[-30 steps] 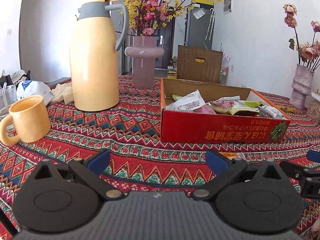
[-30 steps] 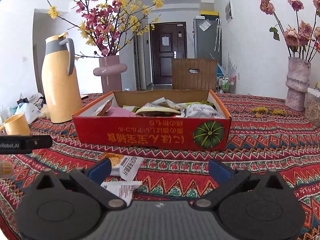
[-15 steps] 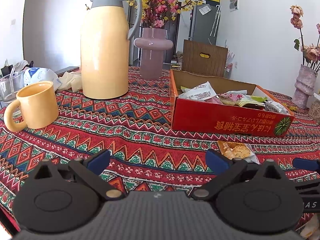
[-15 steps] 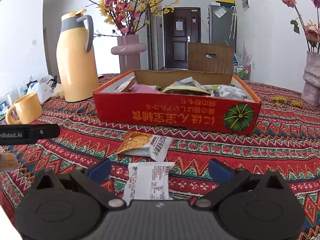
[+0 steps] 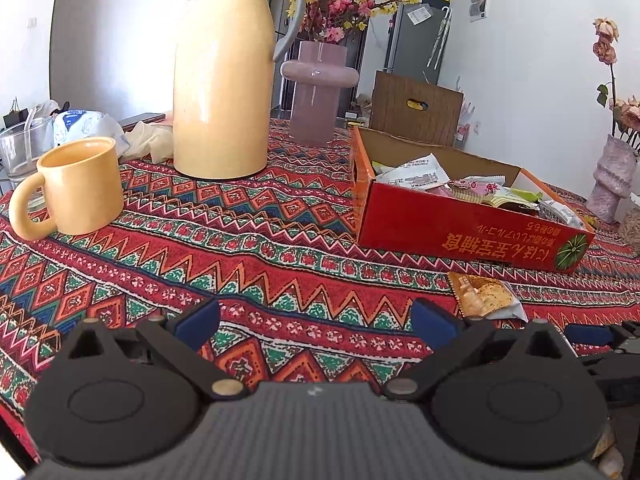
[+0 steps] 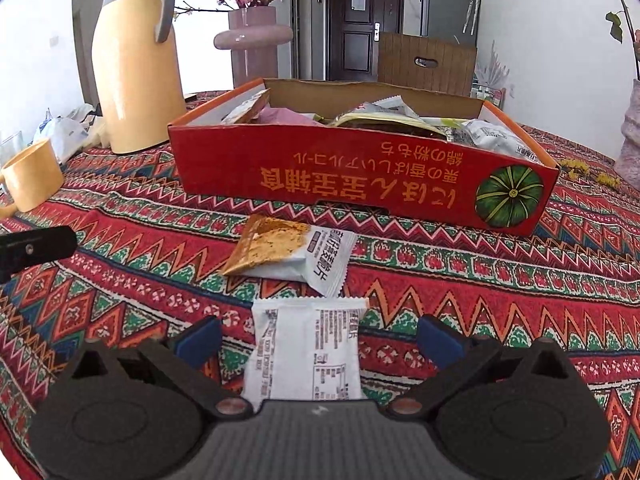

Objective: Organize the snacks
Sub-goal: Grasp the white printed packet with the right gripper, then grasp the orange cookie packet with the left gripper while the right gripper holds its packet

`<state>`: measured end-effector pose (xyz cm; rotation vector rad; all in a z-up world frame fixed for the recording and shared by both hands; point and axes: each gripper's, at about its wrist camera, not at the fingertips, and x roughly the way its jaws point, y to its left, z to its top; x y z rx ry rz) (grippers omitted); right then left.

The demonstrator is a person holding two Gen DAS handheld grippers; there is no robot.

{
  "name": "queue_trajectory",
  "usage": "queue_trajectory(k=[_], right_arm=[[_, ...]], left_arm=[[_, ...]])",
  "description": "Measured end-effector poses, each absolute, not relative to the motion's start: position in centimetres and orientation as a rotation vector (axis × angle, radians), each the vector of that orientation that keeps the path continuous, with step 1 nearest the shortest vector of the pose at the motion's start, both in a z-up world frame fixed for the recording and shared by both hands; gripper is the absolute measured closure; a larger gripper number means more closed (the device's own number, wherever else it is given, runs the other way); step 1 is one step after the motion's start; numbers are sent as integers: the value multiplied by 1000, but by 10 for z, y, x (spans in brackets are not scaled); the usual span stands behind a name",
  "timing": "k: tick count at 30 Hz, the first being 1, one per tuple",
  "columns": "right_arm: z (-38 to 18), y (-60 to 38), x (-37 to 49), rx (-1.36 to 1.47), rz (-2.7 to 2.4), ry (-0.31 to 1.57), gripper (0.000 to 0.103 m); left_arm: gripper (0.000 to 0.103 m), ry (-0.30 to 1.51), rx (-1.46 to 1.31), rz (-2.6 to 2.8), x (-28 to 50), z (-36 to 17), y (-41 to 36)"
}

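A red cardboard box (image 6: pixel 360 176) holding several snack packets stands on the patterned tablecloth; it also shows in the left wrist view (image 5: pixel 460 232). Two packets lie loose in front of it: an orange-and-white cracker packet (image 6: pixel 292 256), also in the left wrist view (image 5: pixel 484 296), and a white packet (image 6: pixel 306 348). My right gripper (image 6: pixel 320 340) is open just above the cloth, with the white packet lying between its blue fingertips. My left gripper (image 5: pixel 316 322) is open and empty over bare cloth, left of the cracker packet.
A tall yellow thermos jug (image 5: pixel 222 76), a yellow mug (image 5: pixel 76 188) and a pink vase with flowers (image 5: pixel 318 84) stand left of and behind the box. A glass (image 5: pixel 22 148) and bags sit at the far left. Another vase (image 5: pixel 610 180) stands at the right.
Both grippers have pulled back and tilted down toward the cloth. The two loose packets have come into fuller view, and the white one now lies between my right fingertips. Both grippers stayed open.
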<state>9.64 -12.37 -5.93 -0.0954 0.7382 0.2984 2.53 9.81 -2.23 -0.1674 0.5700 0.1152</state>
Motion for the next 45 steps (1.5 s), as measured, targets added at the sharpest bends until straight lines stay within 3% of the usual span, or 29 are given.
queue_trajectory(k=[11, 13, 16, 17, 18, 45], right_arm=[[-58, -124, 96, -101, 318, 743, 1], [-57, -125, 91, -102, 325, 730, 9], [-54, -129, 83, -106, 340, 712, 32], [-52, -130, 81, -103, 346, 706, 49], [-50, -132, 79, -101, 348, 702, 59], [-39, -229, 130, 58, 130, 527, 61]], left_arm=[[0, 572, -172, 127, 21, -21, 100], [0, 573, -169, 129, 20, -20, 100], [0, 575, -166, 131, 21, -20, 100], [0, 577, -164, 131, 21, -20, 99], [0, 580, -164, 130, 22, -21, 98], [0, 713, -64, 19, 101, -15, -1]])
